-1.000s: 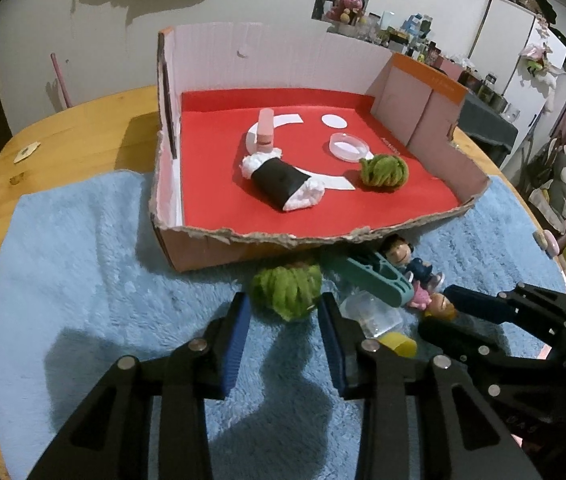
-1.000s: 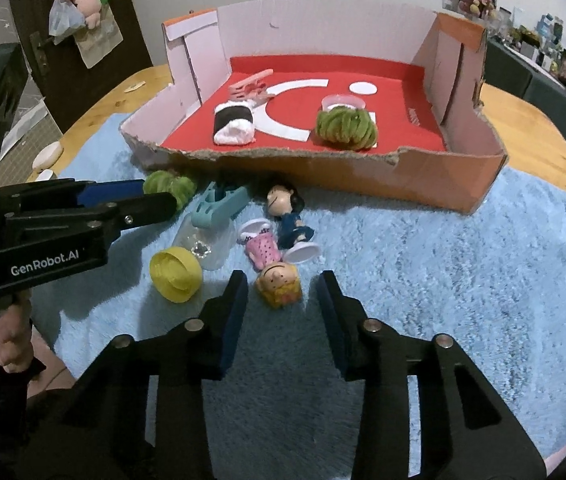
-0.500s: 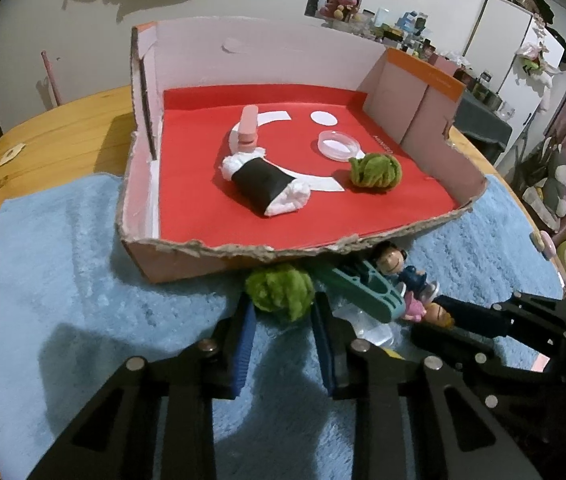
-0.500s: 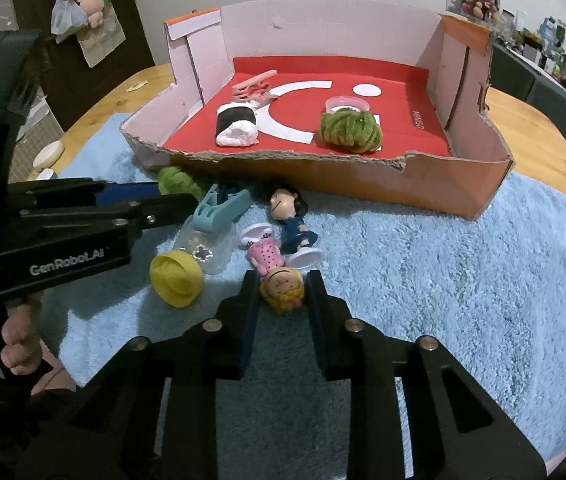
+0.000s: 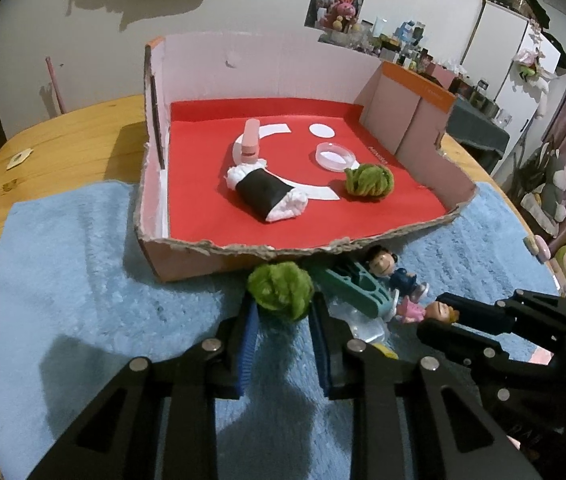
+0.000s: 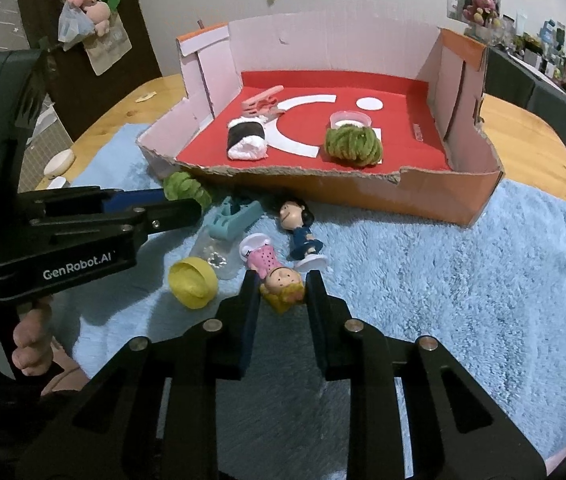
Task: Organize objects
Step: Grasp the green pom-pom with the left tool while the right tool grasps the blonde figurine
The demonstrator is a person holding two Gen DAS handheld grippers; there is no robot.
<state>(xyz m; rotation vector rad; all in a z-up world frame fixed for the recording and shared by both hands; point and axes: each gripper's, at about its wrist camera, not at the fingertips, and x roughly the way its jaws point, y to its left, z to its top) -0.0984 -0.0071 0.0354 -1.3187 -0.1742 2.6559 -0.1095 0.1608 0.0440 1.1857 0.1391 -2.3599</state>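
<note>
Green yarn ball: it (image 5: 281,291) lay on the blue rug right below the torn front edge of the box, and sat between the tips of my left gripper
Left gripper: my left gripper (image 5: 283,312) was closing, its blue-padded fingers (image 5: 247,344) against both sides of the yarn ball
Blonde figurine: the pink-dressed doll (image 6: 279,280) lay on its back on the rug, head toward me
Right gripper: my right gripper (image 6: 281,292) was clamped on the doll's yellow-haired head, fingers drawn nearly together
Other loose toys: a dark-haired figurine (image 6: 301,230) in a navy outfit lay just beside the blonde one; a teal clip (image 6: 235,216), a clear plastic container (image 6: 213,252) and its yellow cap (image 6: 193,283) lay between the two grippers
Box: the cardboard box (image 5: 203,258) with a red floor stood on the rug behind the toys
Inside the box: a white roll wrapped in a black band (image 5: 265,194), a pink clip (image 5: 250,142) behind it, a second green yarn ball (image 5: 369,181) and a clear round lid (image 5: 335,155) just beside it
Rug: the fluffy blue rug (image 6: 463,280) covered the wooden table (image 5: 63,144)
My hand: I had my left hand (image 6: 27,344) around the left gripper's handle
</note>
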